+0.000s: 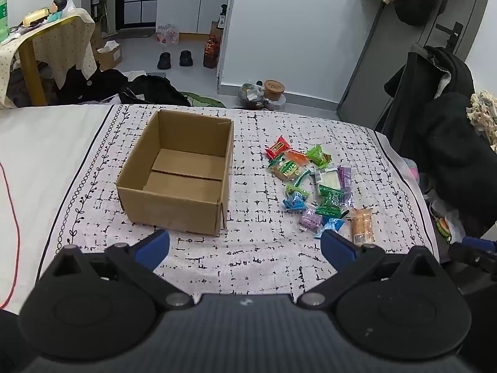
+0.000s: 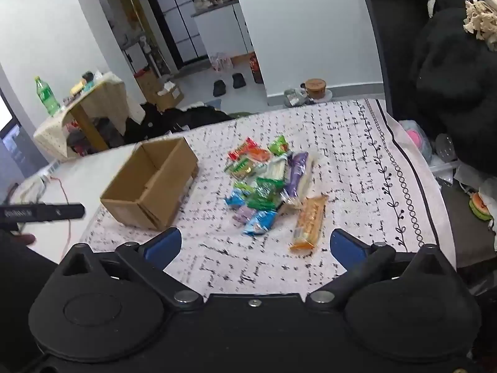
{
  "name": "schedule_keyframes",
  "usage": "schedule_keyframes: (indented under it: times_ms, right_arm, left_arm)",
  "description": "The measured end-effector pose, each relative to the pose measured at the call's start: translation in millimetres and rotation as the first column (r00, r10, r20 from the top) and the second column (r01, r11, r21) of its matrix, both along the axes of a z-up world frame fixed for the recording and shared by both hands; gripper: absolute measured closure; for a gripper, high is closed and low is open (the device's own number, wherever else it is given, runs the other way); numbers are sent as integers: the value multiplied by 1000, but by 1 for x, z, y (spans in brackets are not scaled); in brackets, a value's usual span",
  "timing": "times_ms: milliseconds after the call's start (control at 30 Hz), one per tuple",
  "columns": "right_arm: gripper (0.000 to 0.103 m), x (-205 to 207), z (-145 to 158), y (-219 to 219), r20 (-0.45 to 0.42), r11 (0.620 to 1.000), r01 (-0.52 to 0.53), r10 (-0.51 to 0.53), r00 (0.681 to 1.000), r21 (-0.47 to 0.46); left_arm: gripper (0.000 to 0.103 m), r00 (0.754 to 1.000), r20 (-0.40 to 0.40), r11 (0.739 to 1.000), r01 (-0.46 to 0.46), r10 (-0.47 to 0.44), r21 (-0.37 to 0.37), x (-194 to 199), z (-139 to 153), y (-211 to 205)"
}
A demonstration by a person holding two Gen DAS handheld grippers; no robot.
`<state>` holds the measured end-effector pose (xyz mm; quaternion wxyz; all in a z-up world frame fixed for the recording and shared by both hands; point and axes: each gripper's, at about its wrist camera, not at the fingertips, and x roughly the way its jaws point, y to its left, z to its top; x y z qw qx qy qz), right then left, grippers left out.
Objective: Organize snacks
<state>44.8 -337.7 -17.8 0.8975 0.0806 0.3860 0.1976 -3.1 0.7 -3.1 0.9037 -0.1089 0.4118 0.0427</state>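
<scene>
An open, empty cardboard box (image 1: 177,171) stands on a patterned cloth (image 1: 248,258); it also shows in the right wrist view (image 2: 149,186). To its right lies a pile of several wrapped snacks (image 1: 313,183), in red, orange, green, blue and purple wrappers, also in the right wrist view (image 2: 267,186). An orange biscuit pack (image 2: 307,222) lies at the pile's near edge. My left gripper (image 1: 245,245) is open and empty, in front of the box and pile. My right gripper (image 2: 256,245) is open and empty, just short of the pile.
The cloth covers a white table (image 1: 40,143). A dark chair with black clothes (image 1: 441,124) stands at the right edge. A small table with a green bottle (image 2: 46,96) is at the far left. A red cable (image 1: 14,217) runs along the left side.
</scene>
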Motion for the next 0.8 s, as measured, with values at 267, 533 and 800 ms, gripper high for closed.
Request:
schedule_keyframes:
  times_ms: [267, 533, 800]
  right_arm:
    - [0, -1, 6, 4, 12, 1000, -7, 7, 1000, -19]
    - [0, -4, 4, 8, 11, 1000, -9, 10, 1000, -25]
    - [0, -4, 7, 9, 19, 999, -10, 11, 1000, -34]
  left_arm:
    - [0, 1000, 15, 1000, 15, -15, 3, 0, 7, -5]
    - [0, 1000, 13, 1000, 16, -16, 2, -1, 6, -5]
    - [0, 1000, 15, 1000, 18, -18, -2, -2, 7, -3]
